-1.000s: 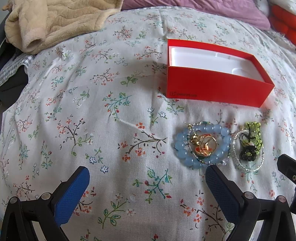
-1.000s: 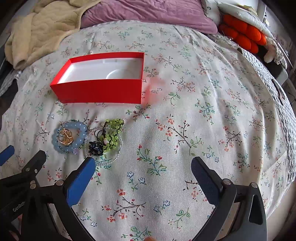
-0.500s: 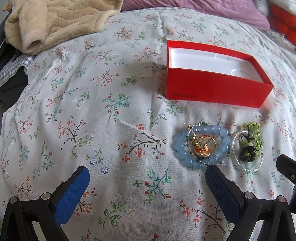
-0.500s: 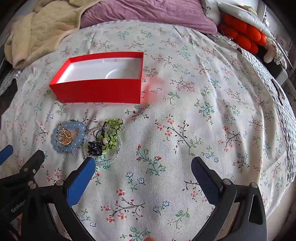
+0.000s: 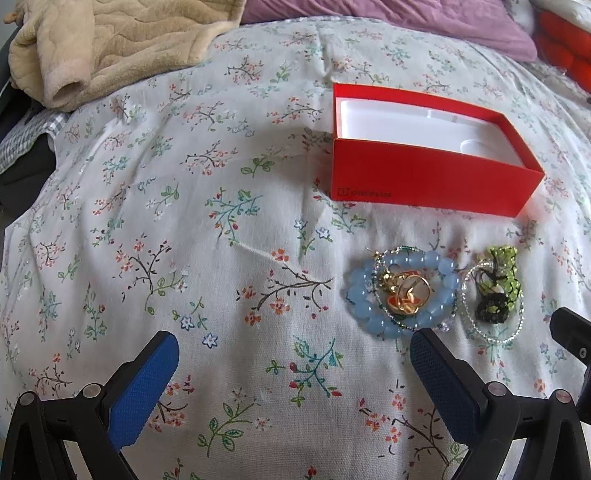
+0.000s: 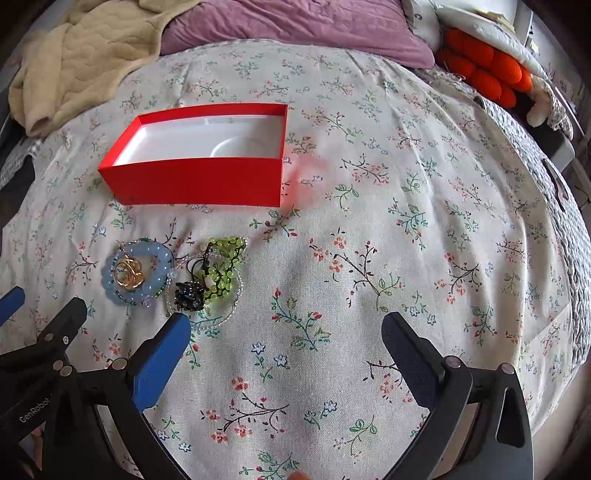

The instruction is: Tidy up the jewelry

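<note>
Both grippers sat low over floral bedspread (image 6: 369, 184), jaws spread wide, nothing between them. L gripper (image 5: 291, 354): blue pads (image 5: 144, 384) well apart, bare fabric in the gap; its R finger tip lay just below the blue bead bracelet (image 5: 400, 291), contact can't be told. R gripper (image 6: 284, 334): likewise released, its L pad (image 6: 162, 358) just below the clear bead strand (image 6: 218, 317), no grasp. Jewelry in one cluster on the bedspread, toward near edge, just in front of the red box (image 6: 195, 177). Blue bead bracelet ringed a gold piece (image 5: 406, 293) w/ a thin green-beaded strand looped through it. Touching or just beside it on the R: green bead piece (image 5: 500, 280) w/ black cord and a dark beaded item (image 6: 188, 293), both inside the clear strand loop. Red box stood open, white insert (image 5: 406, 127) visible, no jewelry seen inside; near wall faced the cluster, apart from it, printed logo on that wall in L wrist view. Far L corner of bed: beige quilted blanket (image 5: 110, 44), bunched. Far edge: purple pillow (image 6: 295, 26). Far R corner: orange plush object (image 6: 484, 74), partly under white cloth. Part of L gripper's frame showed at lower L of R wrist view.
</note>
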The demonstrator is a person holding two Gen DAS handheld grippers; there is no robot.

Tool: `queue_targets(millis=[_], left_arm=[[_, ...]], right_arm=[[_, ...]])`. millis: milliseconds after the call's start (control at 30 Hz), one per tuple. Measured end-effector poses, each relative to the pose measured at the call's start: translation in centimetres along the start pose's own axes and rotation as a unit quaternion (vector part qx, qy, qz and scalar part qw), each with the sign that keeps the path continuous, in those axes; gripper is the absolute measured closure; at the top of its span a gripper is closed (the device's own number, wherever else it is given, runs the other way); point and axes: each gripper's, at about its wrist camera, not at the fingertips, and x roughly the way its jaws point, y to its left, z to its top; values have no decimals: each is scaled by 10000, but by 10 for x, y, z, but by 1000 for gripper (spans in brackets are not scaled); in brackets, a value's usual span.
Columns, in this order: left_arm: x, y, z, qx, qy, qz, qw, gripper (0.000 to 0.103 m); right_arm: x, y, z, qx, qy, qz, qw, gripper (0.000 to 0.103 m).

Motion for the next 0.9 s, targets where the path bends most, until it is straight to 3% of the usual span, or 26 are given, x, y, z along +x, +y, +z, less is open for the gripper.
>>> queue_targets(millis=[367, 567, 633, 733, 900], left_arm=[[1, 10, 10, 137, 117, -153, 9997, 0], [4, 21, 22, 15, 280, -780, 9966, 1], [4, 22, 24, 22, 265, -1016, 9945, 2], [7, 17, 23, 320, 207, -1290, 9909, 2], [16, 9, 12, 801, 162, -1461, 9859, 13]], right_arm=[[-4, -1, 9, -18, 51, 124, 9999, 0], [0, -3, 16, -141, 61, 95, 9998, 0], [3, -4, 18, -172, 179, 270, 9993, 0], [7, 0, 17, -379, 280, 480, 9977, 0], [18, 2, 15, -608, 224, 896, 9939, 1]])
